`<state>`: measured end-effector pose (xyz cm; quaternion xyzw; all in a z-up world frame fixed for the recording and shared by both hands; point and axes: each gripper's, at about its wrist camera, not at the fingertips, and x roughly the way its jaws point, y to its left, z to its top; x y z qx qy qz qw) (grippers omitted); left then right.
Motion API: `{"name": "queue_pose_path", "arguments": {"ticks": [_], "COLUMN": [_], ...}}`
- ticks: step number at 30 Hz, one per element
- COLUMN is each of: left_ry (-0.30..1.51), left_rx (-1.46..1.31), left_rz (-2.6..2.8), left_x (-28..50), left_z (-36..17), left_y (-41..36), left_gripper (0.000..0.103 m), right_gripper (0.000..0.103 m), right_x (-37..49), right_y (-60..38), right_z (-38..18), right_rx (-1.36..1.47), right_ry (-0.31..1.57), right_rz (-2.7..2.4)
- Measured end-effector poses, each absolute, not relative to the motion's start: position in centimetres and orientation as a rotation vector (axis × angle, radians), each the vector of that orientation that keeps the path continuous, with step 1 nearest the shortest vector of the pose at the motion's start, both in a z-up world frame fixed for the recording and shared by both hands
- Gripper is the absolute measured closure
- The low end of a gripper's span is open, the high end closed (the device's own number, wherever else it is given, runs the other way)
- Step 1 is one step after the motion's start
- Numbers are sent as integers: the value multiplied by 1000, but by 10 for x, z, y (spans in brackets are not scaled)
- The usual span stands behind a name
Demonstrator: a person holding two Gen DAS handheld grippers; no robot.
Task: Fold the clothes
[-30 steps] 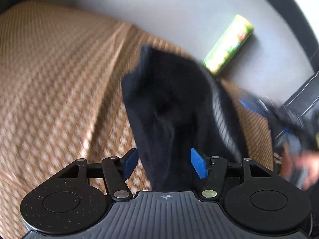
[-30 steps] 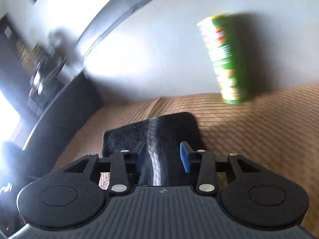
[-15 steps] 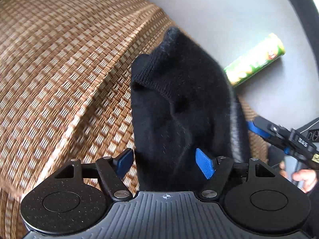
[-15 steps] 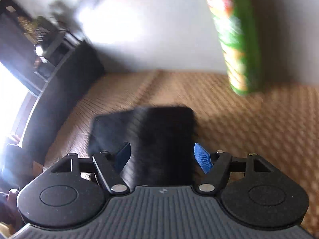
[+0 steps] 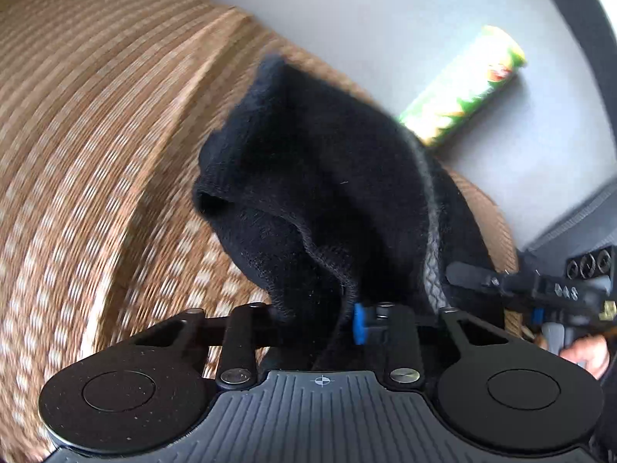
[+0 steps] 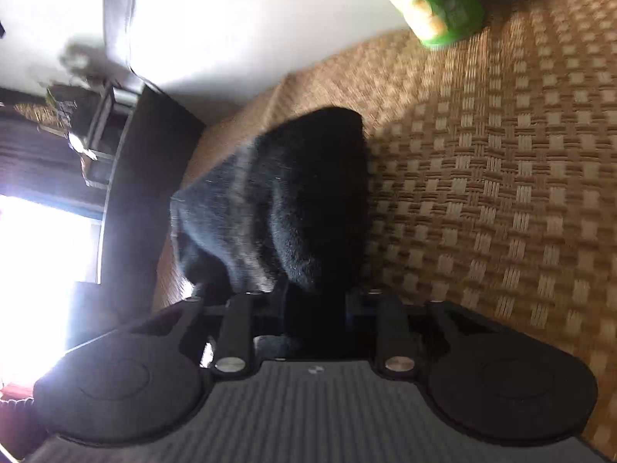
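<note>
A black knitted garment (image 5: pixel 327 177) with a grey stripe (image 5: pixel 430 262) lies bunched on a woven tan mat (image 5: pixel 96 135). My left gripper (image 5: pixel 318 318) is closing its jaws on the near edge of the cloth, which is pinched between them; only the right blue pad shows. In the right wrist view the same garment (image 6: pixel 300 200) rises from my right gripper (image 6: pixel 314 305), whose jaws are closing with a dark fold squeezed between them. One of the right gripper's fingers (image 5: pixel 474 276) reaches the striped edge at the right of the left wrist view.
A green snack can (image 5: pixel 462 92) stands at the mat's far edge against a pale grey wall (image 5: pixel 385 7); it also shows as the can (image 6: pixel 435 4) at top right. Dark furniture (image 6: pixel 146 177) and a bright window lie left. A person's hand (image 5: pixel 586 355) holds the right tool.
Both pairs of jaws went from wide apart to narrow on the black cloth. The garment's near edge is now gathered and raised. The right wrist view has rolled and dipped toward the mat.
</note>
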<state>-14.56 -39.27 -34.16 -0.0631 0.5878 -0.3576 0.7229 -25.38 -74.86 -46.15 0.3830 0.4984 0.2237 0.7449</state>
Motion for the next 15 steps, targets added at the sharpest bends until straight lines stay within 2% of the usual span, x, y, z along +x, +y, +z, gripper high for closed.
{"name": "queue_pose_path", "arguments": {"ticks": [5,6,7,8,10,11,15], "left_ry": [1205,1178,1146,1112,1055,1053,1059], "left_rx": [70,152,245,341,456,434,261], "left_rz": [-1069,-1144,-1194,-1228,-1224,-1200,-1063], "left_x": [-119,-118,-121,-124,-126,-121,-94], "left_z": [-303,-296,-291,-287,-282,-279,-269], "left_y": [-479,-508,-534,-558,-589,-586,-545], "left_gripper": [76,74,67,61,57,55,46], "right_gripper": [80,80,79,76,43,38,42], "right_x": [-342,-364,-385,-402,-424,-424,-423], "right_y": [-751,-751,-747,-740,-720,-709,-695], "right_z": [-418,-413,-412,-415,-422,-426,-426], "right_rx": [951,989,1053,1100,1151,1145,1020], "right_ry": [831,779,727,689,677,720,835], "right_rz": [310,235,142,64,-34,-18,96]}}
